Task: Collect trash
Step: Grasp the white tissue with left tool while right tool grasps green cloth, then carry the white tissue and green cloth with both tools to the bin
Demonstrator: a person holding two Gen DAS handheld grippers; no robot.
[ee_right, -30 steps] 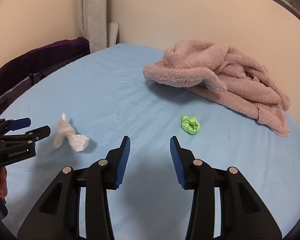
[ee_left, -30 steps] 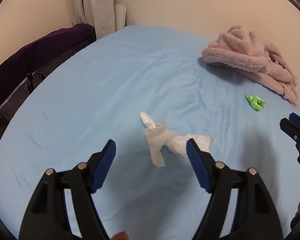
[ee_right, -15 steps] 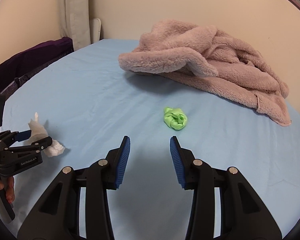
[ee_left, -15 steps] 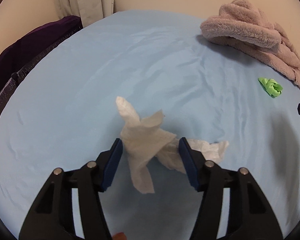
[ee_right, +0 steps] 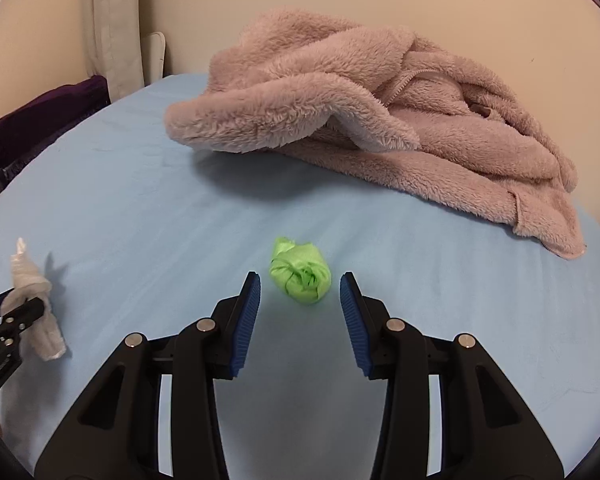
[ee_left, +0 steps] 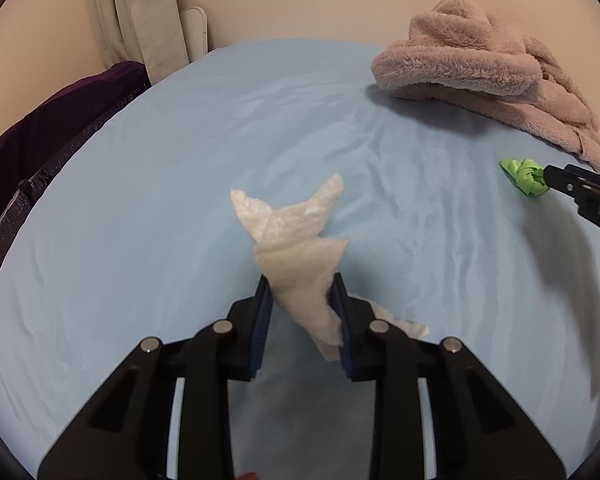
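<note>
My left gripper [ee_left: 300, 284] is shut on a crumpled white tissue [ee_left: 296, 248], which sticks up between the blue pads over the light blue bed sheet [ee_left: 140, 240]. The tissue also shows in the right wrist view [ee_right: 28, 288], held by the left gripper [ee_right: 18, 304] at the far left. My right gripper [ee_right: 300, 284] is open, with a small green crumpled wad [ee_right: 300, 276] lying on the sheet [ee_right: 140, 200] between its fingertips. The green wad [ee_left: 524, 176] shows in the left wrist view beside the right gripper's tip.
A pink fluffy garment [ee_right: 380, 120] lies heaped at the far right of the bed, also in the left wrist view [ee_left: 480, 76]. A dark purple cover [ee_left: 52, 128] runs along the bed's left edge. A beige curtain [ee_left: 136, 12] hangs at the back wall.
My left gripper moved onto the tissue and closed on it. My right gripper moved forward until the green wad sits between its open fingers.
</note>
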